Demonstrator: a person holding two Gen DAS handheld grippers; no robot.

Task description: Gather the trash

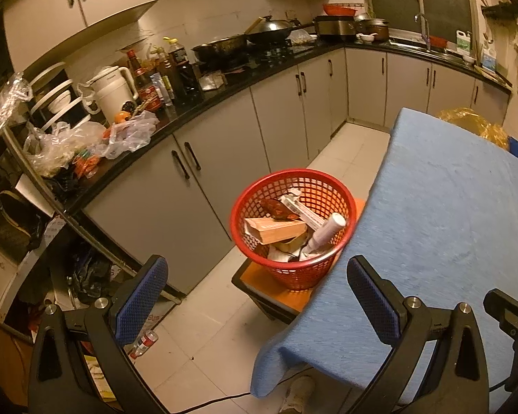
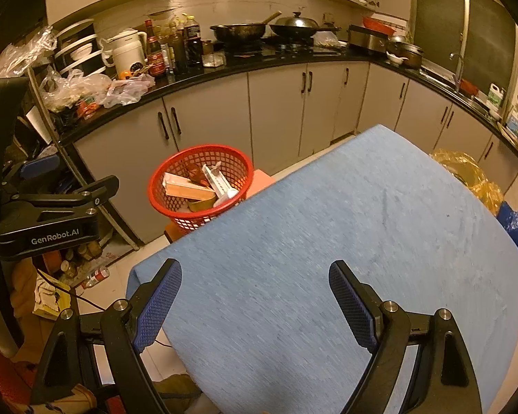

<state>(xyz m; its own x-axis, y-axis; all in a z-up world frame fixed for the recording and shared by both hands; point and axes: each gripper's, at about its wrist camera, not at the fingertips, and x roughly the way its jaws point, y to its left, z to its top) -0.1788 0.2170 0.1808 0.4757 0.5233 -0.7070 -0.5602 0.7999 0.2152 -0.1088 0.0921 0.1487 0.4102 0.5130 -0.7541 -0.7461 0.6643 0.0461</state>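
Note:
A red mesh basket stands on an orange stool beside the blue-clothed table. It holds trash: an orange carton, a white tube, a white box and a dark wrapper. It also shows in the right wrist view. My left gripper is open and empty, hovering in front of the basket at the table's left edge. My right gripper is open and empty above the bare blue table. The left gripper's body shows at the left of the right wrist view.
A black kitchen counter with grey cabinets runs behind, crowded with bottles, a kettle, plastic bags and pans. A small bottle and clutter lie on the floor at left. Yellow and blue bags sit past the table's far right.

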